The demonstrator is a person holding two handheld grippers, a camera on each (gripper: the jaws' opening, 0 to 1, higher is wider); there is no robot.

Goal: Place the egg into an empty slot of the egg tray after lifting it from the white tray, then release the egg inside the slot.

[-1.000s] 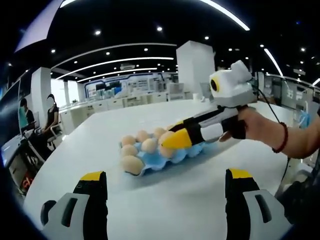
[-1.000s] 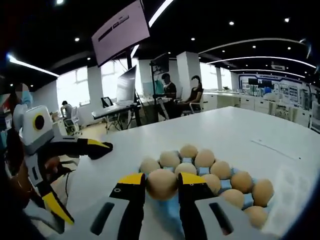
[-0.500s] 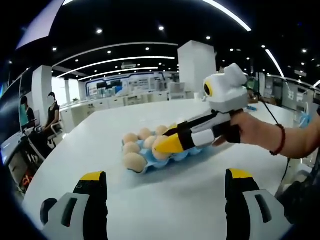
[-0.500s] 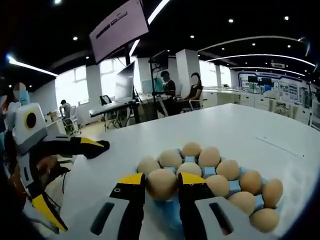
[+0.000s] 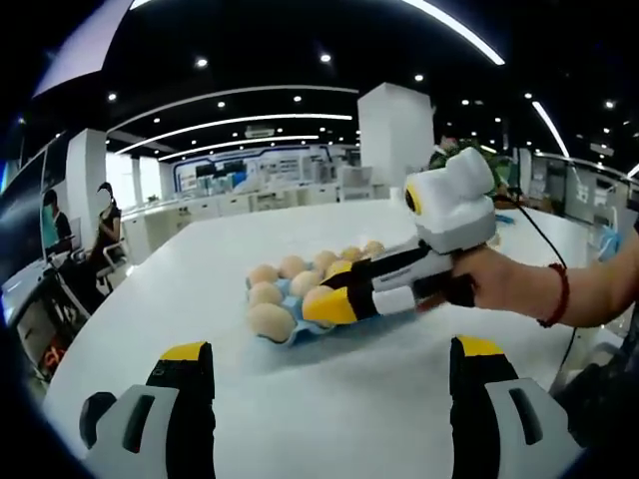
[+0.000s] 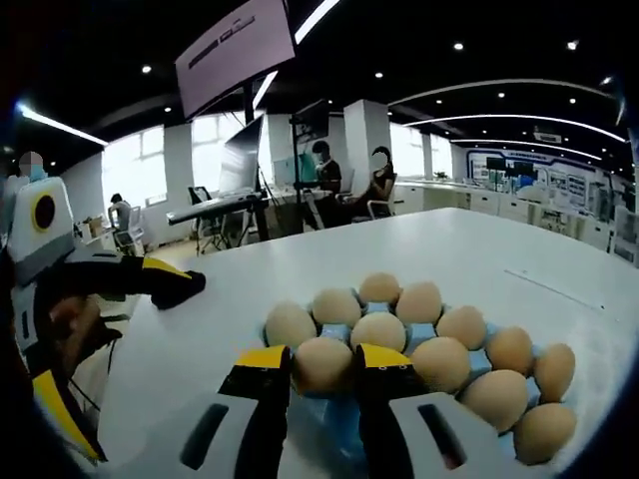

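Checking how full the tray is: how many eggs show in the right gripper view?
12: one egg clamped in the right gripper over the tray's near edge, eleven more seated in the blue egg tray behind it; the gripper may hide others.

Eleven eggs (image 6: 439, 362), one of them between the right tongs (image 6: 324, 371); one blue egg tray (image 6: 417, 333); one white table (image 6: 479, 259); two tongs (image 5: 329, 369).
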